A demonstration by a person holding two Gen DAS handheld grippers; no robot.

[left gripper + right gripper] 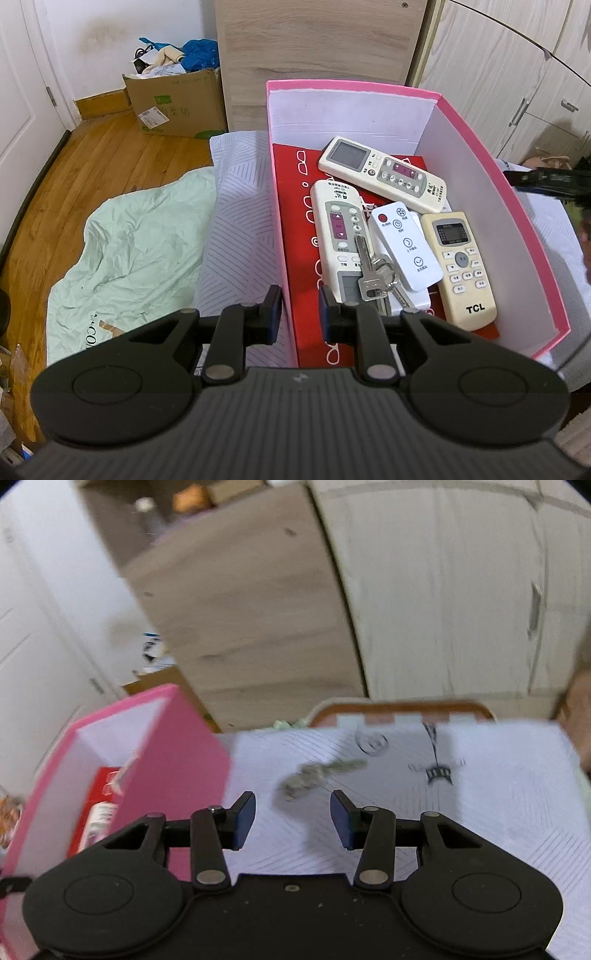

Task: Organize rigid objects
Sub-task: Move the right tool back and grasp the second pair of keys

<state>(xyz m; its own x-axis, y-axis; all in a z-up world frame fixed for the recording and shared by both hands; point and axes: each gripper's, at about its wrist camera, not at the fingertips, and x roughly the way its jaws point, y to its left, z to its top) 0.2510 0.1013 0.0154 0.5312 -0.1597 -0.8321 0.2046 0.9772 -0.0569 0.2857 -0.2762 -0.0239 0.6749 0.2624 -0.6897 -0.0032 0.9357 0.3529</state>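
- The left gripper grips the near left wall of the pink box, its jaws narrowed on it, one pad outside and one inside.
- Just beyond the inside pad lies one bunch of keys, resting partly on a remote; how many keys it has cannot be told exactly.
- The box holds four remote controls:
  - one long cream remote with purple buttons on the left, running near to far;
  - one cream remote with a grey screen lying slantwise at the far end;
  - one small white remote with a red button in the middle;
  - one cream remote marked TCL on the right, nearest the box's right wall.
- All four rest on one red printed sheet covering the box floor.
- The box stands on a white bed cover with a fine line pattern; to its left one pale green cloth lies spread, and farther off one cardboard carton stands on the wooden floor.
- The right gripper hangs over the same bed cover with its jaws spread apart and nothing between them; this view is blurred.
- Just beyond its fingertips, slightly left of centre, lies a second bunch of keys, apart from the pads.
- Farther off lie one clear ring-shaped thing and one dark, thin object, both too blurred to name.
- The pink box stands to the left of this gripper, close beside its left finger.
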